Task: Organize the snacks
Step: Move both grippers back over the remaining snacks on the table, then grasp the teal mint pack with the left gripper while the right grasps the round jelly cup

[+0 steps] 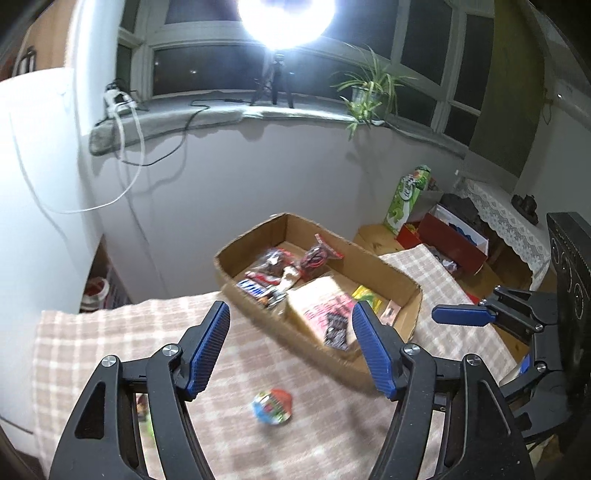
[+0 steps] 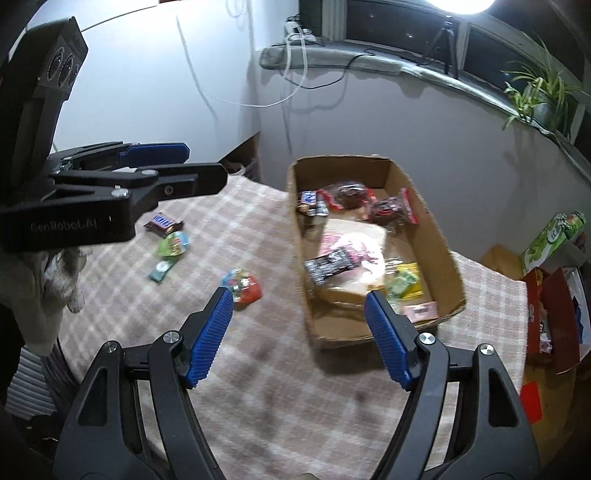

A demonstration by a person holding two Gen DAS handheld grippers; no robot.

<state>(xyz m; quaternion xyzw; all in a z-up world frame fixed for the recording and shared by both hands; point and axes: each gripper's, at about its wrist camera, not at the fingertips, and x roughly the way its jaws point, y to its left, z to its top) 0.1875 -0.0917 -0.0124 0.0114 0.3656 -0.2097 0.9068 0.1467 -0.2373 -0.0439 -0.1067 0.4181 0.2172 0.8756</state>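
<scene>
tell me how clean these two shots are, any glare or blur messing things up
Left wrist view: the lamp on the windowsill blows out to white glare at the top, and the cardboard box and round snack on the checked cloth are motion-smeared. Right wrist view: the same lamp only clips the top edge, the snacks are softly blurred, and the fisheye bends the windowsill.
</scene>
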